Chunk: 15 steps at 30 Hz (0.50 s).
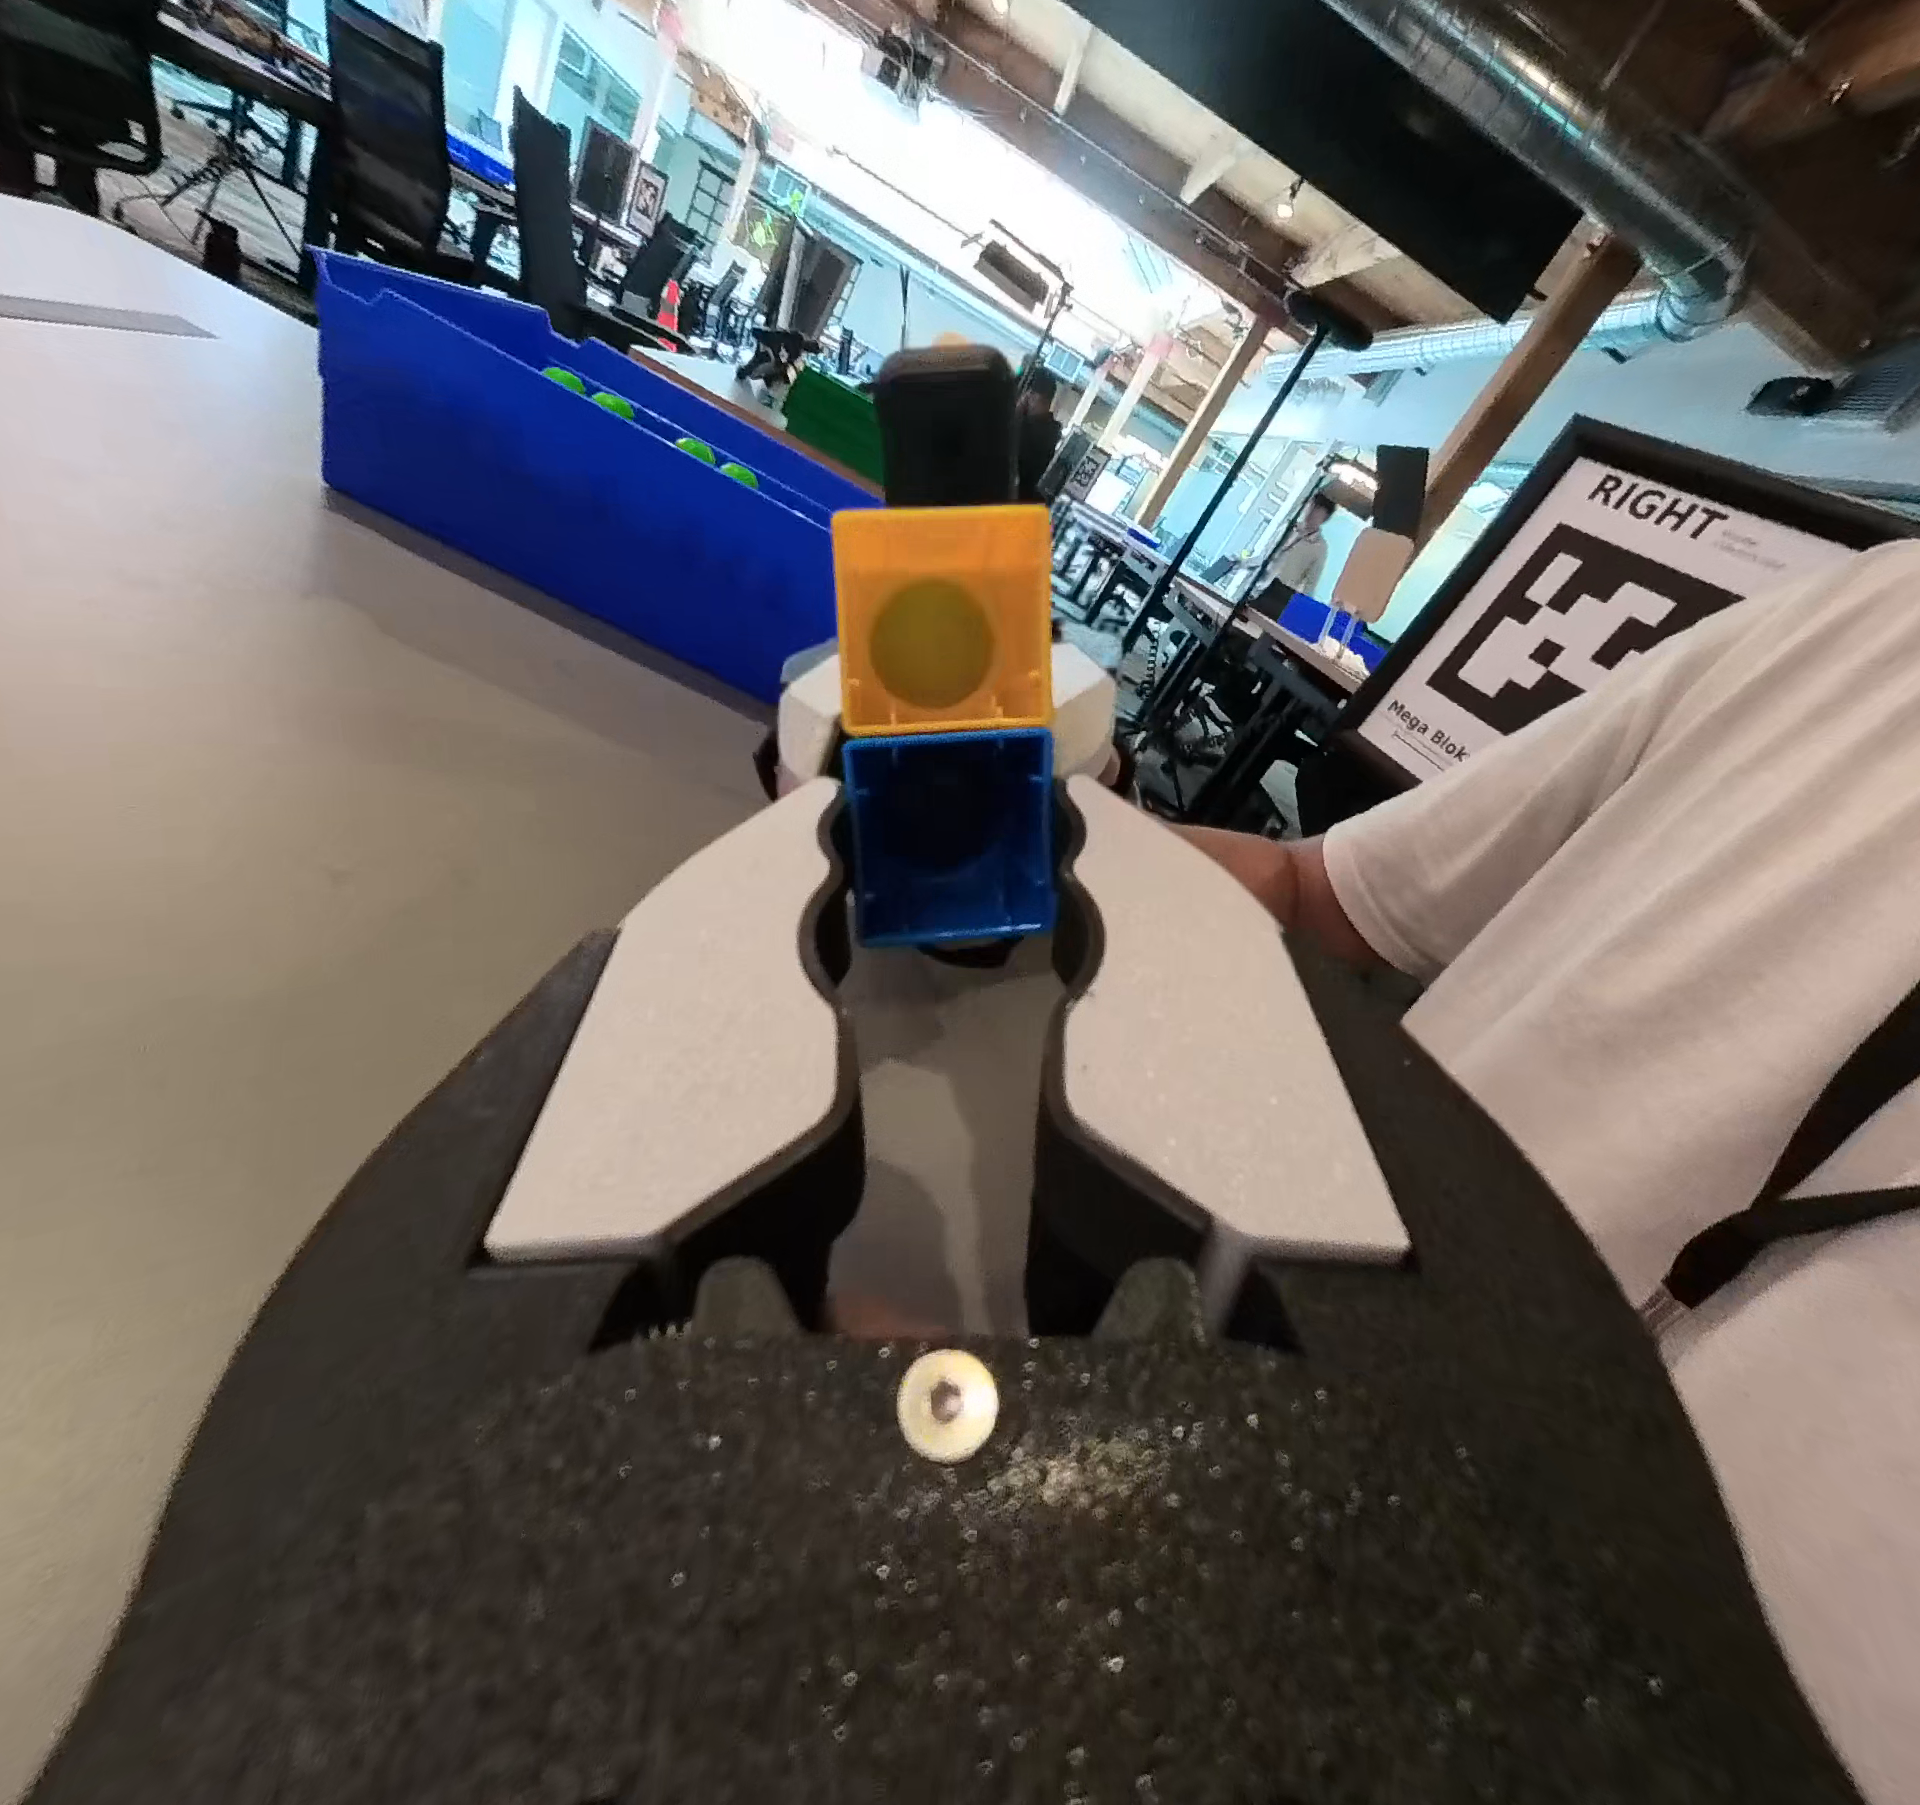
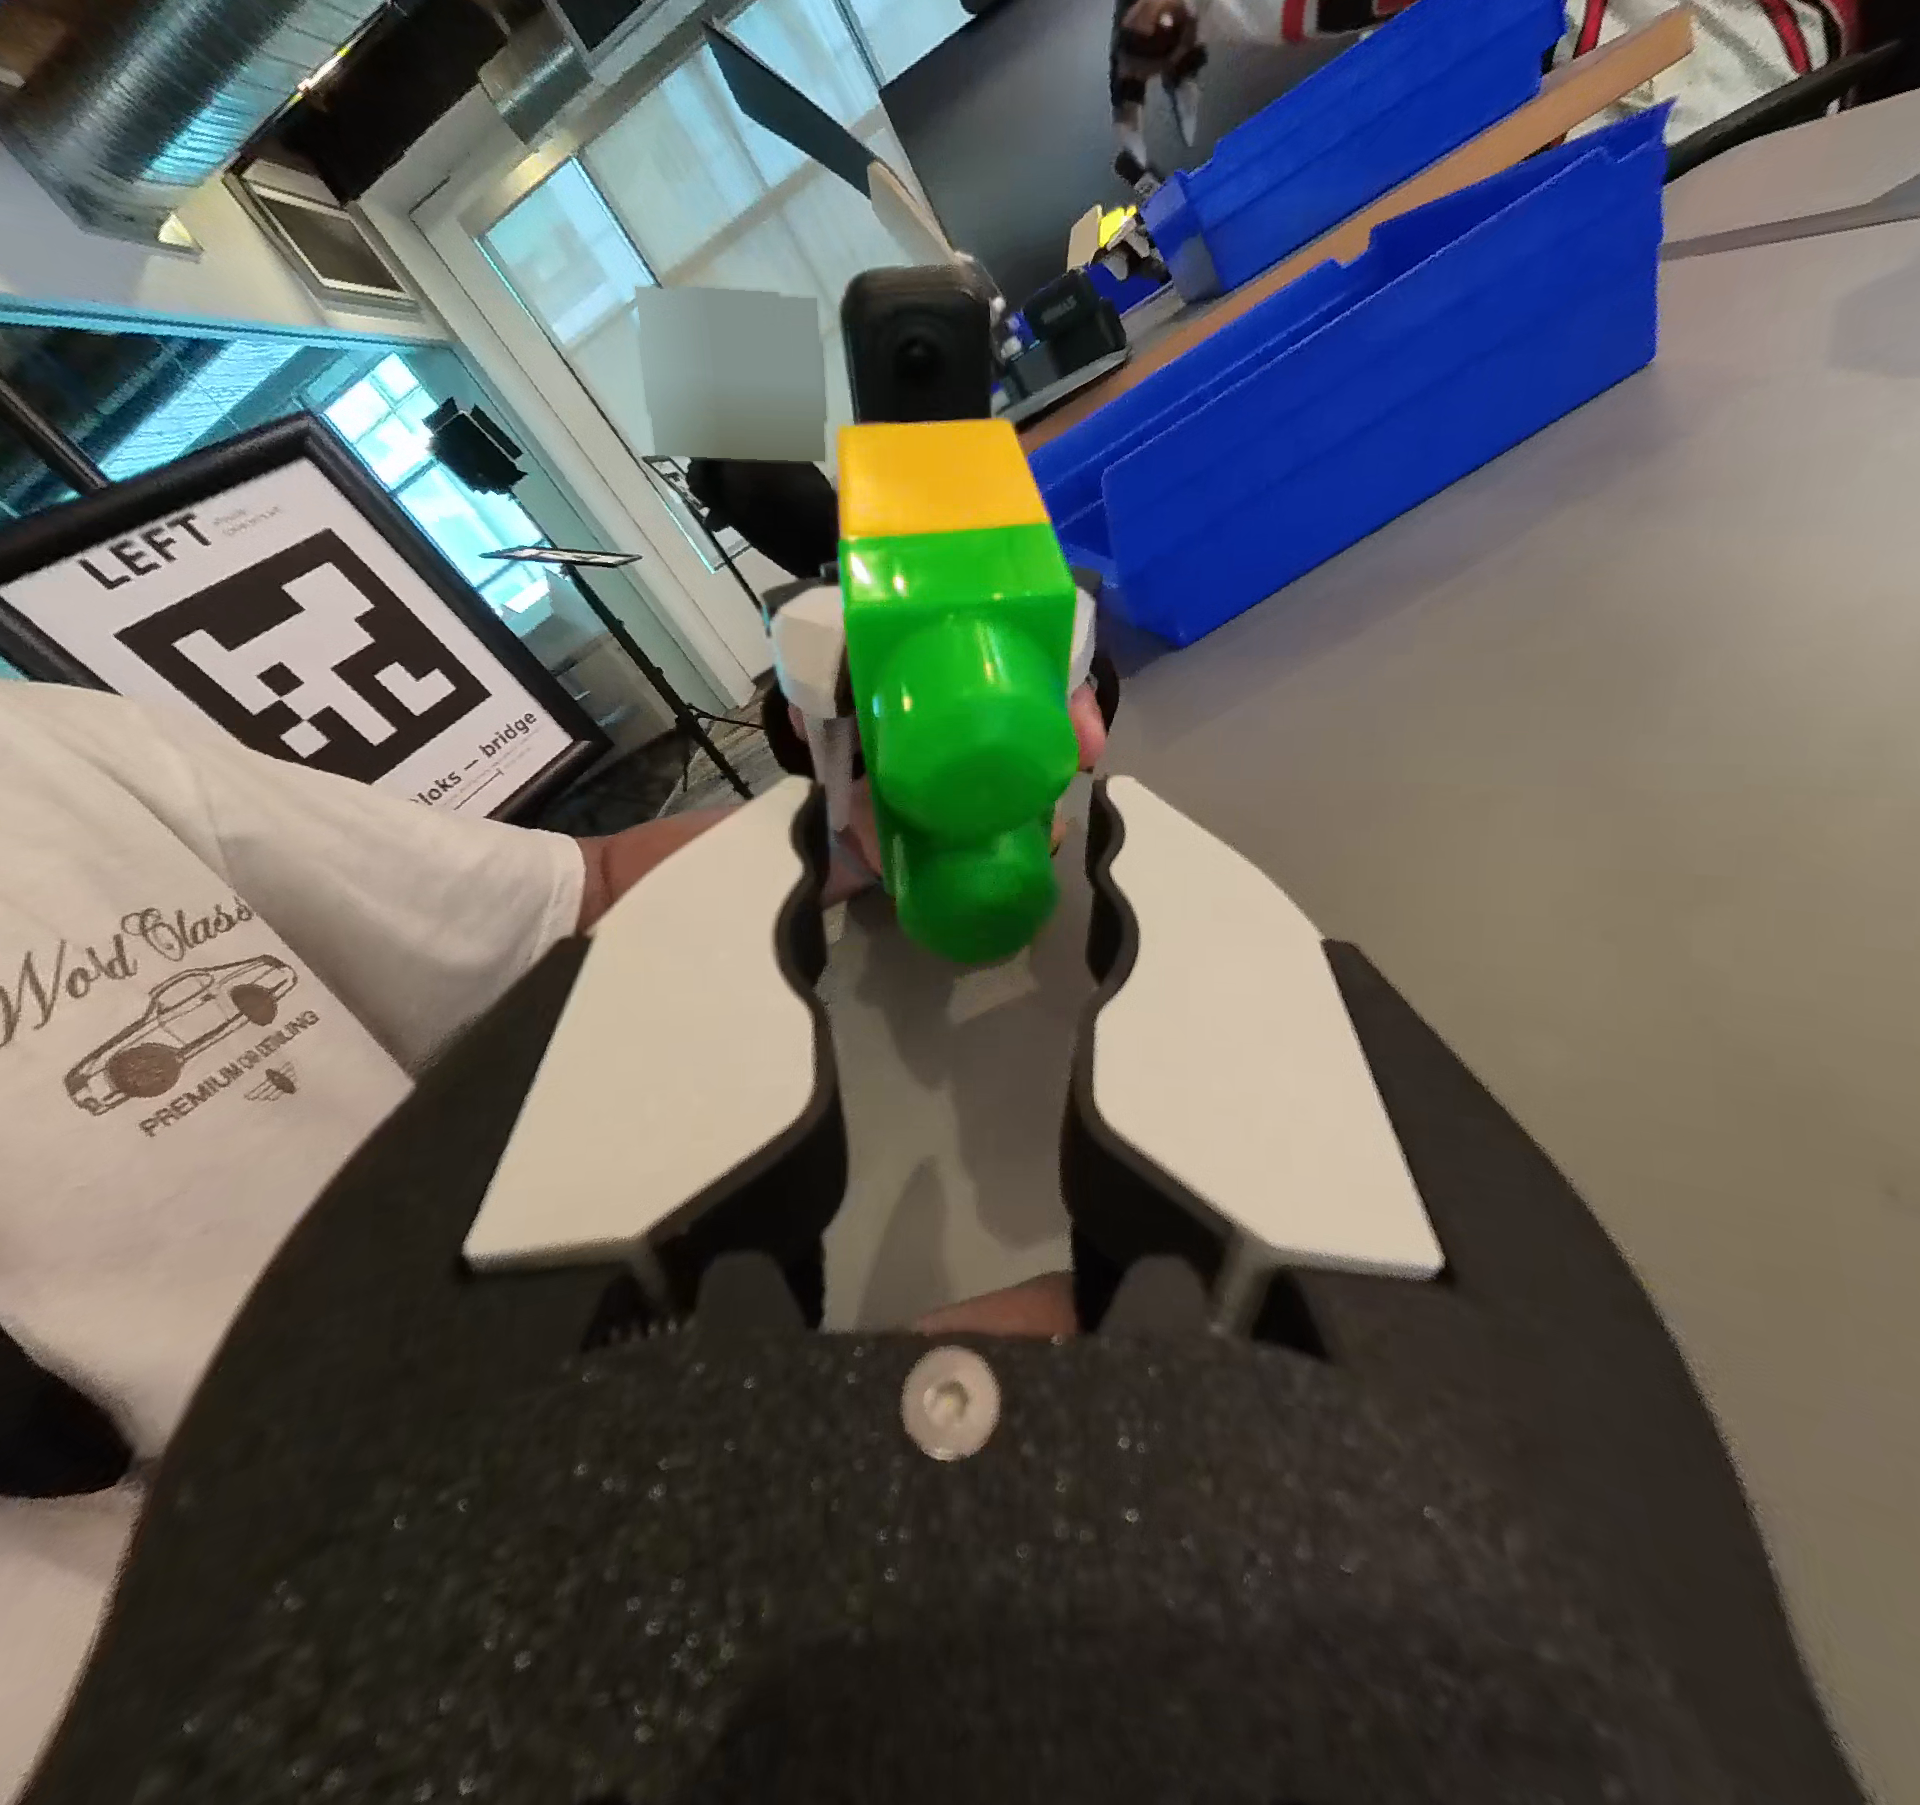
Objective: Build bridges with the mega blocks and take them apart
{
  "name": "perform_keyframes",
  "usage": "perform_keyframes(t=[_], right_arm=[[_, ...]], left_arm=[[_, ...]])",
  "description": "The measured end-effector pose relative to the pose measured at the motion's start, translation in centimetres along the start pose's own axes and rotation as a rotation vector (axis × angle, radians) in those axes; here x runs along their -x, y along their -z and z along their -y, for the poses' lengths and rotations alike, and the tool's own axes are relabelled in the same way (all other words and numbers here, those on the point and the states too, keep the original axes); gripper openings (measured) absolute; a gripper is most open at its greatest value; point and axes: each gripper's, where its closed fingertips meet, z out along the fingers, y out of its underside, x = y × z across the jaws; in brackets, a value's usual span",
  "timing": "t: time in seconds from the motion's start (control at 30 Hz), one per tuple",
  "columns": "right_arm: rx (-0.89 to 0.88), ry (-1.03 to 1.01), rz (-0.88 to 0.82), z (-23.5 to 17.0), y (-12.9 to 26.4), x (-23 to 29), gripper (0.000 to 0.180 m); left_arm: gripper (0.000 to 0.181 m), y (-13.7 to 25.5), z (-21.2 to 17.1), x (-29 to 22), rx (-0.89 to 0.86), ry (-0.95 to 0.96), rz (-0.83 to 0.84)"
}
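In the left wrist view, my left gripper [image 1: 948, 851] is shut on a blue block [image 1: 948, 856], held in the air with its hollow underside toward the camera. A yellow block [image 1: 943, 649] sits directly above it, also hollow side on. In the right wrist view the same stack shows a green two-stud block [image 2: 961, 716] with its studs toward the camera and the yellow block [image 2: 940, 488] above it. My right gripper [image 2: 956, 851] is open, its jaws either side of the lower green stud with gaps. The two grippers face each other.
A long blue bin [image 1: 540, 467] holding green blocks lies on the grey table [image 1: 260, 716] behind the stack; it also shows in the right wrist view [image 2: 1351, 467]. A second blue bin [image 2: 1371, 114] lies beyond. A person's white sleeve [image 1: 1610, 872] and framed marker signs [image 1: 1558, 612] stand close by.
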Motion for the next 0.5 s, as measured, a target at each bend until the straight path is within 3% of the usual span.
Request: perform_keyframes(t=[0.2,0.3,0.5], right_arm=[[0.013,-0.034,-0.006,-0.8,-0.6,-0.4,0.051],[-0.013,0.011,0.012,-0.4,-0.9,0.3,0.035],[-0.027,0.122,-0.016,0.2,-0.5,0.6,0.034]], left_arm=[[0.035,0.0,0.4,-0.4,-0.029,-0.004,-0.011],[0.035,0.0,0.5,-0.4,-0.031,-0.011,-0.009],[0.034,0.0,-0.1,-0.6,0.046,-0.087,0.024]])
